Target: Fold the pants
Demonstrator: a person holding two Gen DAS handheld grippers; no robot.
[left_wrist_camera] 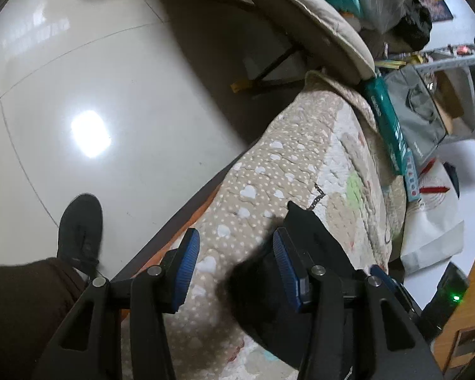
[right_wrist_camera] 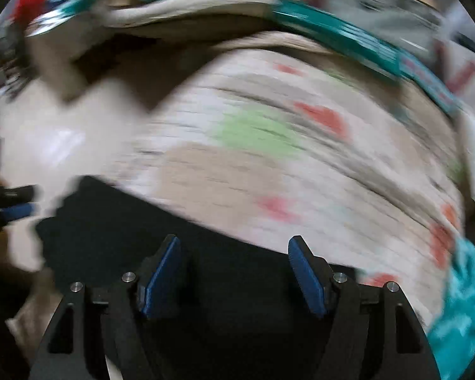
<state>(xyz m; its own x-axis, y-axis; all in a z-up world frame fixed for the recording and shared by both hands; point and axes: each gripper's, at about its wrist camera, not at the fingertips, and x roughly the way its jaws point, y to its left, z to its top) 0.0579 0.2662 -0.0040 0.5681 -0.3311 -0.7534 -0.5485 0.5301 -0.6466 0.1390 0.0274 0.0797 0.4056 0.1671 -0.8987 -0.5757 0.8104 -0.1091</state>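
The black pants (right_wrist_camera: pixel 136 231) lie on a quilted, patterned bed cover (right_wrist_camera: pixel 269 145). In the right wrist view, which is blurred by motion, my right gripper (right_wrist_camera: pixel 234 272) is open and empty above the black fabric. In the left wrist view my left gripper (left_wrist_camera: pixel 234 262) is open and empty over the bed's edge; a corner of the black pants (left_wrist_camera: pixel 304 221) lies behind its right finger. The left gripper's blue fingertips (right_wrist_camera: pixel 19 210) show at the far left of the right wrist view, beside the pants' end.
A glossy tiled floor (left_wrist_camera: pixel 95 95) lies left of the bed, with my black shoe (left_wrist_camera: pixel 79 224) on it. A teal box (left_wrist_camera: pixel 389 126), a beige cushion (left_wrist_camera: pixel 326 22), bags and clutter stand at the far side of the bed. Teal cloth (right_wrist_camera: pixel 462 310) lies at the right.
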